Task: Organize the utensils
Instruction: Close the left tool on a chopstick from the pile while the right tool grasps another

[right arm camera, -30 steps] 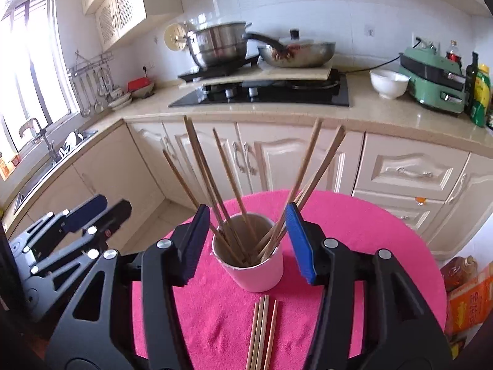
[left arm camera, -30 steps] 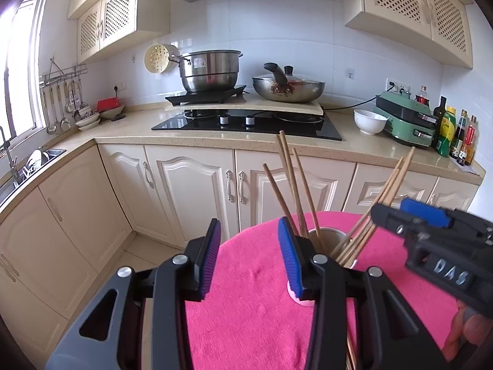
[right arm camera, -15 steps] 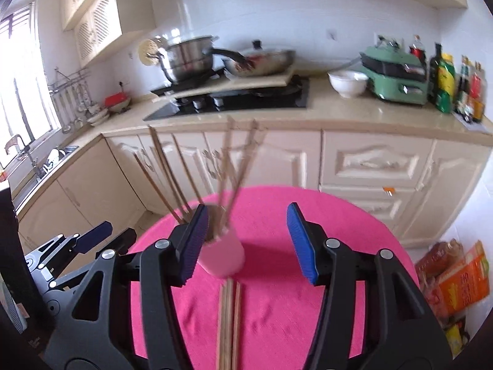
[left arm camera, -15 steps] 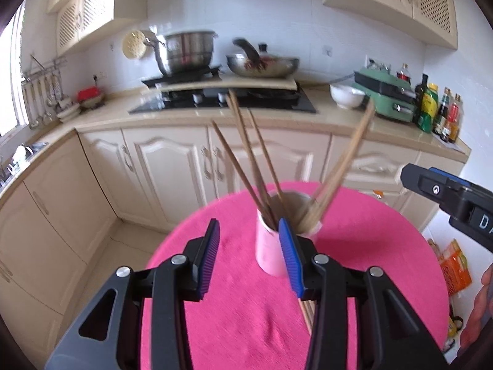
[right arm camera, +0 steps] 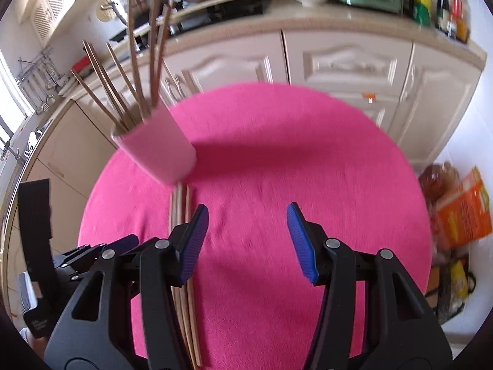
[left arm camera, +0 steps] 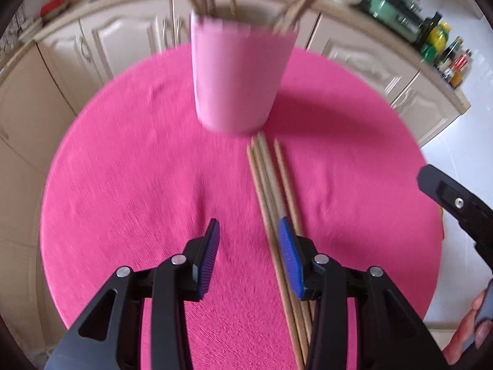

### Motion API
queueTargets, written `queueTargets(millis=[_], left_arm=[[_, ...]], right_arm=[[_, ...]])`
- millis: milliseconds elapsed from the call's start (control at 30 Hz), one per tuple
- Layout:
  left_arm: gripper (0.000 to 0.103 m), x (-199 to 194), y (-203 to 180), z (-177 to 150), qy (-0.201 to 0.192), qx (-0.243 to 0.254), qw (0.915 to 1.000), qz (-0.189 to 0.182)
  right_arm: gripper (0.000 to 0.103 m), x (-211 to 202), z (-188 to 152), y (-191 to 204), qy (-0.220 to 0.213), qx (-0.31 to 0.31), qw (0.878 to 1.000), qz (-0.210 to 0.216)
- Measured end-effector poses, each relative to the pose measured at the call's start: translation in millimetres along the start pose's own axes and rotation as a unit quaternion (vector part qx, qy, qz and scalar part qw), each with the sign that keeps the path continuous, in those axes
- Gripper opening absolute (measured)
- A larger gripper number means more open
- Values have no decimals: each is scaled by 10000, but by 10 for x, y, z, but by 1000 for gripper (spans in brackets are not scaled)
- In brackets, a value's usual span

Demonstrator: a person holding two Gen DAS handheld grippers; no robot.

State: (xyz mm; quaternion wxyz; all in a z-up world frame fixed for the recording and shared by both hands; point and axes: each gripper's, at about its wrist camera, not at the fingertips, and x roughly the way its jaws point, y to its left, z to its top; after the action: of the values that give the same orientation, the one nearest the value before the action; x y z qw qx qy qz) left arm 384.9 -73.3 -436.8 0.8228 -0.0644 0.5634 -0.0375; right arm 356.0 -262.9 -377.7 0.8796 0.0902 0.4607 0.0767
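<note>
Both views are motion-blurred. The left tool (left arm camera: 248,231) and right tool (right arm camera: 248,212) gape empty; the left tool's finger hides part of the loose chopsticks (left arm camera: 265,178).

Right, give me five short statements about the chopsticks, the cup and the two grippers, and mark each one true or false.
1. Loose chopsticks lie flat on the pink cloth. True.
2. The pink cup lies tipped over on its side. False: it stands upright with chopsticks in it.
3. The left gripper is clamped on a chopstick. False: its jaws are open and hold nothing.
4. The right gripper is open with only cloth between its jaws. True.
5. The loose chopsticks lie on the far side of the cup. False: they lie on the near side, towards the grippers.
</note>
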Motion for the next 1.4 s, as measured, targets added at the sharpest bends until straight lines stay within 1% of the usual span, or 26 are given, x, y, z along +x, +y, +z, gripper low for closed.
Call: queueTargets(millis=[67, 100, 267, 433, 567, 667, 767, 800, 867, 900, 933, 967, 1000, 1067, 1100, 1200, 1233, 1267, 1400], left_arm=[[40, 99, -10, -39, 156, -31, 9999, 7], [40, 123, -12, -48, 175, -36, 9998, 17], [40, 156, -75, -39, 78, 79, 9998, 172], [41, 167, -125, 10, 171, 66, 9985, 518], [41, 157, -132, 34, 200, 94, 9982, 559], [41, 177, -186, 63, 229, 193, 9966, 762], [41, 275, -284, 117, 435, 429, 9934, 968], [41, 262, -286, 125, 432, 463, 9928, 1013], [38, 237, -251, 129, 477, 442, 9931, 975], [30, 232, -236, 138, 497, 380, 9943, 861], [26, 210, -201, 146, 511, 296, 9954, 756], [14, 190, -164, 147, 520, 247, 9957, 730], [10, 170, -127, 154, 529, 195, 9960, 687], [6, 130, -19, 158, 556, 7, 9971, 525], [6, 112, 40, 161, 579, -62, 9971, 483], [6, 32, 179, 157, 584, -213, 9968, 503], [6, -4, 225, 161, 573, -265, 9968, 486], [6, -24, 261, 163, 562, -301, 9969, 455], [6, -190, 387, 174, 356, -360, 9981, 340]], right_arm=[[53, 42, -53, -35, 86, 55, 9999, 19], [53, 59, -71, -50, 129, 68, 9999, 34], [53, 94, -107, -91, 223, 93, 9997, 69], [53, 123, -109, -109, 325, 101, 9993, 129], [53, 162, -106, -119, 402, 102, 9990, 165], [53, 193, -95, -111, 479, 92, 9986, 189], [53, 228, -88, -76, 588, 28, 9980, 215], [53, 237, -91, -61, 615, 11, 9979, 219], [53, 244, -89, -34, 663, -40, 9975, 233], [53, 251, -88, -22, 690, -62, 9973, 246], [53, 261, -88, -6, 725, -90, 9970, 259], [53, 270, -88, 11, 753, -115, 9967, 266], [53, 280, -87, 28, 778, -131, 9965, 283], [53, 330, -89, 86, 908, -189, 9951, 345], [53, 354, -87, 115, 949, -219, 9946, 365], [51, 451, -94, 251, 1177, -405, 9912, 460], [47, 489, -100, 312, 1255, -501, 9897, 474], [35, 532, -106, 370, 1342, -573, 9881, 496], [27, 635, -111, 532, 1541, -753, 9839, 498]])
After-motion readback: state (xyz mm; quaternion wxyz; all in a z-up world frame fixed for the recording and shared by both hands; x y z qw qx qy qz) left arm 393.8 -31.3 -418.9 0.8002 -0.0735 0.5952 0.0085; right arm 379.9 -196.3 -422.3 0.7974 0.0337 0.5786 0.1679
